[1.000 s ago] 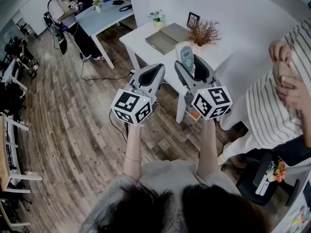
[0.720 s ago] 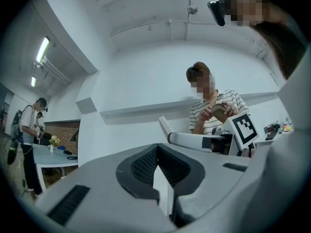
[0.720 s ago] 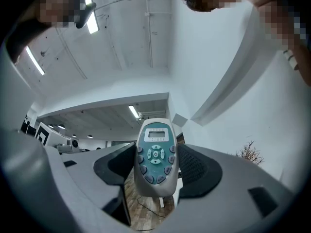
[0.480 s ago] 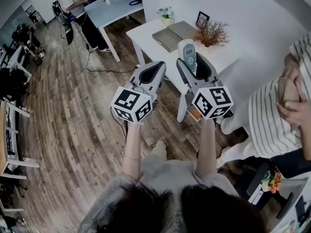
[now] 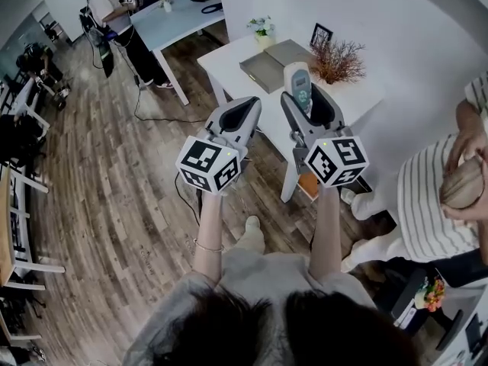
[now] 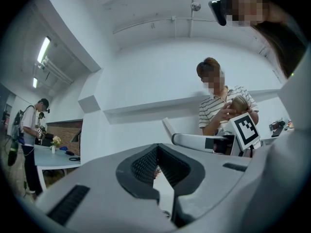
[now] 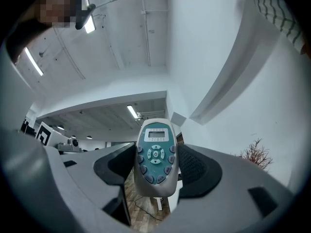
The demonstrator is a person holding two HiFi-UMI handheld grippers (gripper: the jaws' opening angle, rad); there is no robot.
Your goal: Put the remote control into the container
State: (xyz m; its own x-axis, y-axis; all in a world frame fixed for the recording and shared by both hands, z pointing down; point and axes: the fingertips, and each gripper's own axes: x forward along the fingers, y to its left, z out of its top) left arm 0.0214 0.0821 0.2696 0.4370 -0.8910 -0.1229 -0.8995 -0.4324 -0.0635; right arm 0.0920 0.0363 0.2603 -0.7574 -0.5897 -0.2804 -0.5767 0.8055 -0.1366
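Note:
A white remote control (image 5: 298, 88) with teal buttons (image 7: 155, 158) stands upright between the jaws of my right gripper (image 5: 303, 101), which is shut on it. In the right gripper view the pads press on both of its sides, and its small screen faces the camera. My left gripper (image 5: 242, 113) hangs beside the right one at the same height, shut, with nothing in its jaws (image 6: 160, 174). Both are held in the air in front of a white table (image 5: 229, 63). A flat grey container (image 5: 274, 58) lies on that table, beyond the remote.
On the table stand a small potted plant (image 5: 262, 27), a picture frame (image 5: 321, 34) and dried reddish branches (image 5: 340, 59). A person in a striped shirt (image 5: 435, 204) is close at the right. Another person (image 5: 114, 10) stands by a far blue-grey table (image 5: 171, 14). The floor is wood (image 5: 114, 204).
Both grippers stay side by side with the remote still held. The view has drifted, so the table sits slightly nearer and to the right. The striped-shirt person has shifted lower at the right edge.

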